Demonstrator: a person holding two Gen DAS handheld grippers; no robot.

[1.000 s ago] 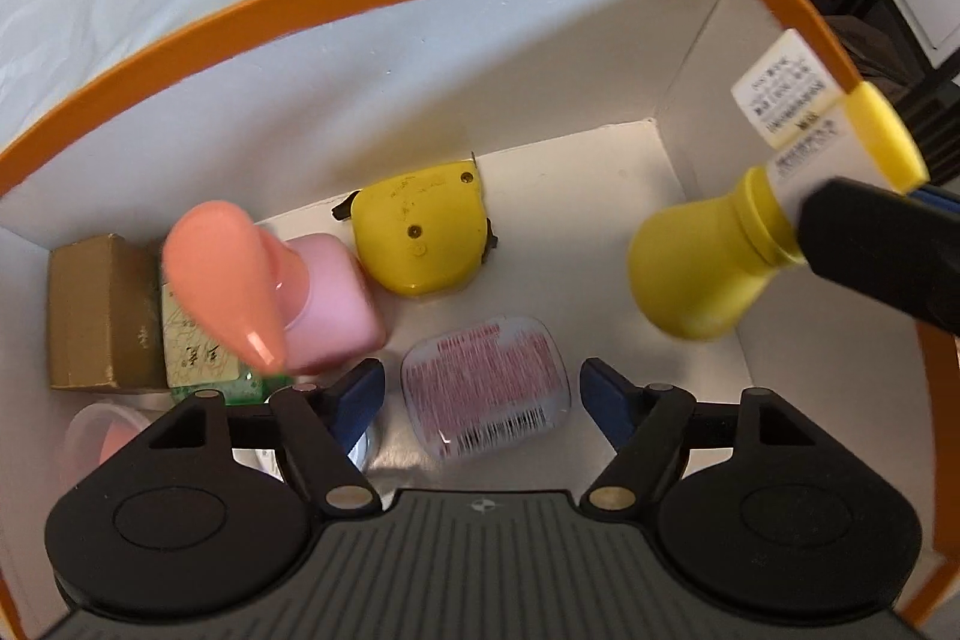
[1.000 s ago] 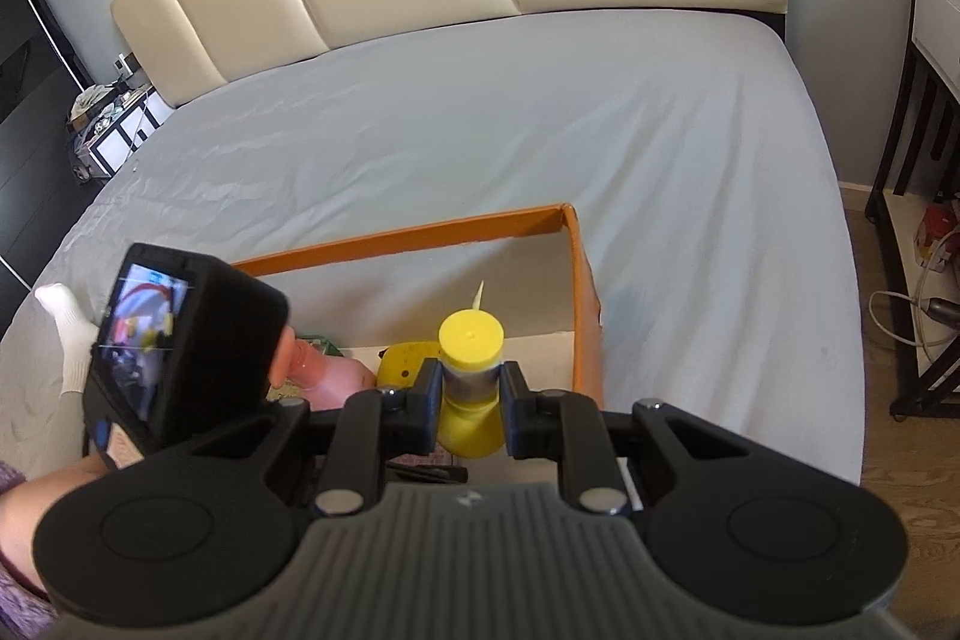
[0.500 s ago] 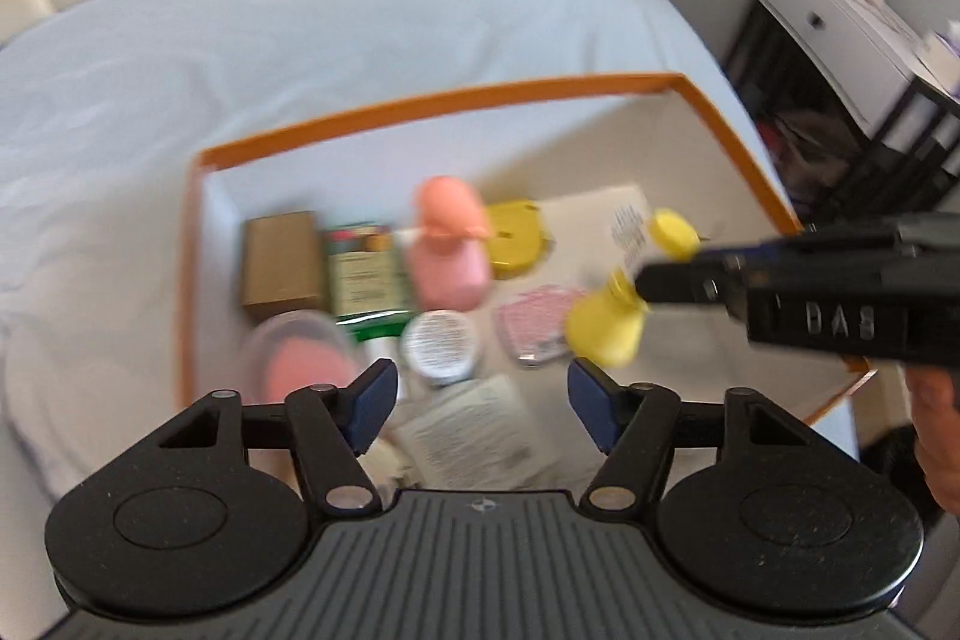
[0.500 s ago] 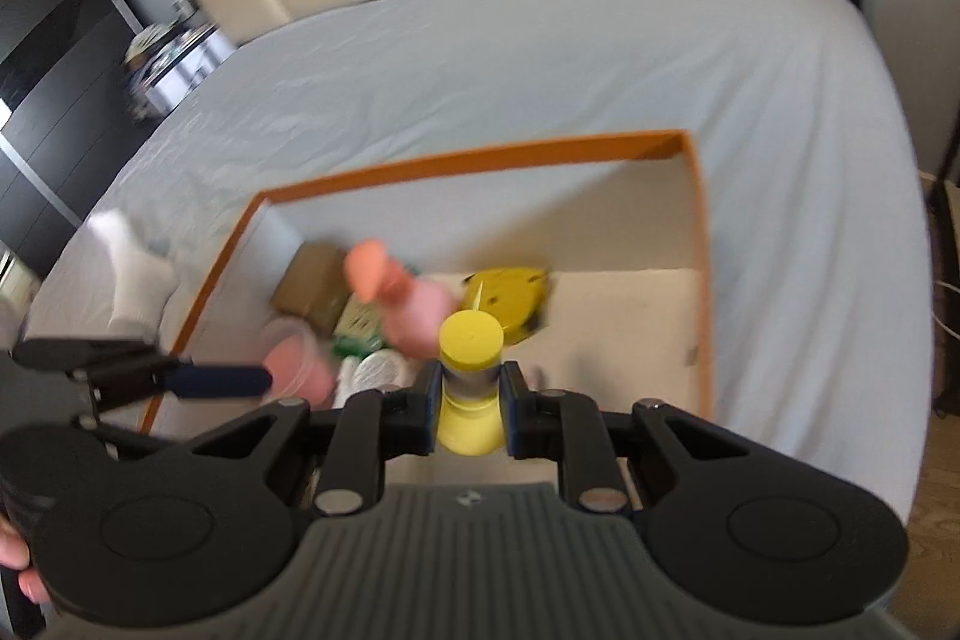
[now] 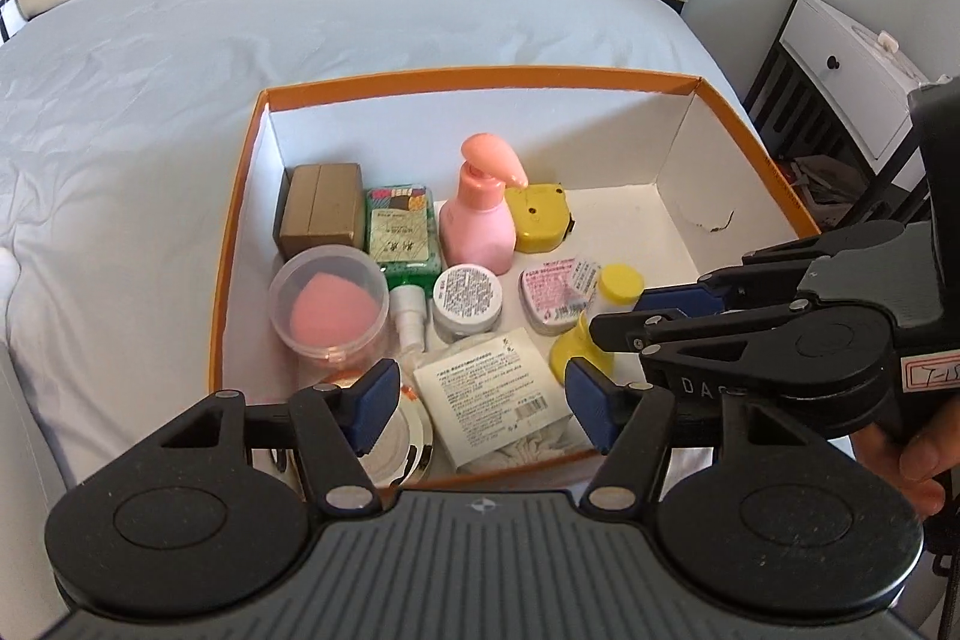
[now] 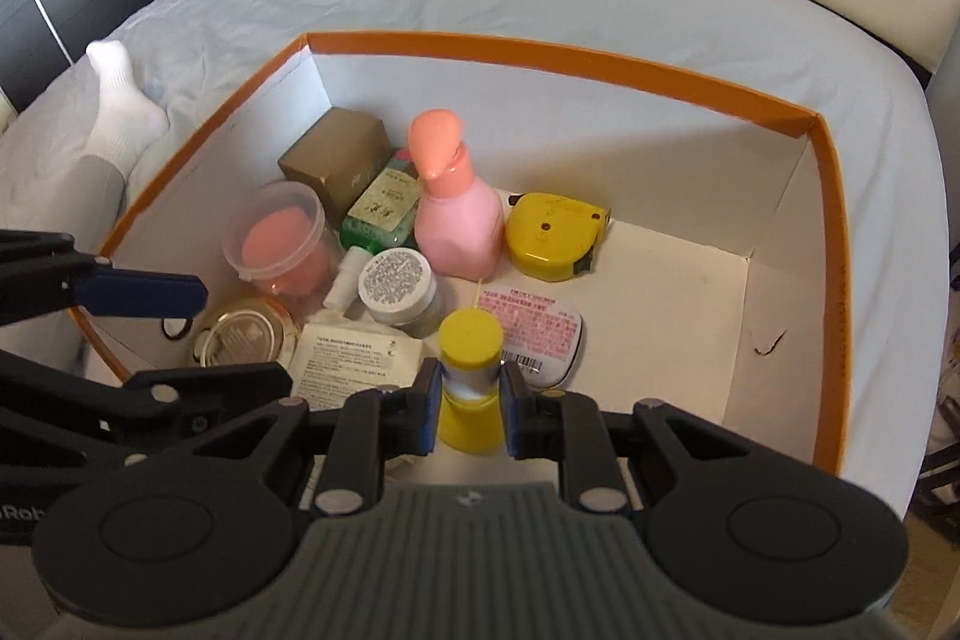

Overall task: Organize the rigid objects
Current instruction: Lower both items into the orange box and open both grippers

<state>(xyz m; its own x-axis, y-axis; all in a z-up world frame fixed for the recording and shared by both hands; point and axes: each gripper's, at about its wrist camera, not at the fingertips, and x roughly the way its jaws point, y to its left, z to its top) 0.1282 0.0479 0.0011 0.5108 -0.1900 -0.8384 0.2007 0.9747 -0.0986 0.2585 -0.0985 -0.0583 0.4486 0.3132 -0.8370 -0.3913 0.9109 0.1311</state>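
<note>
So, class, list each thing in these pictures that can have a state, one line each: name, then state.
yellow bottle: capped, upright, clamped in the right gripper.
right gripper: shut on the bottle.
left gripper: open, holding nothing; jaws have just been closing.
pink pump bottle: upright.
orange box: open, no lid.
clear tub: sponge inside.
yellow tape measure: lying flat.

Box [image 6: 831, 244]: right half of the floor bare up to the wall, open from above. Left half crowded: pump bottle [image 6: 459, 226] tallest, tape measure [image 6: 555, 238] beside it, jar [image 6: 396, 289], sponge tub [image 6: 279, 238], pink tin [image 6: 534, 325] (flat, low). Left claw [image 6: 144, 292] hangs over the near-left corner.
</note>
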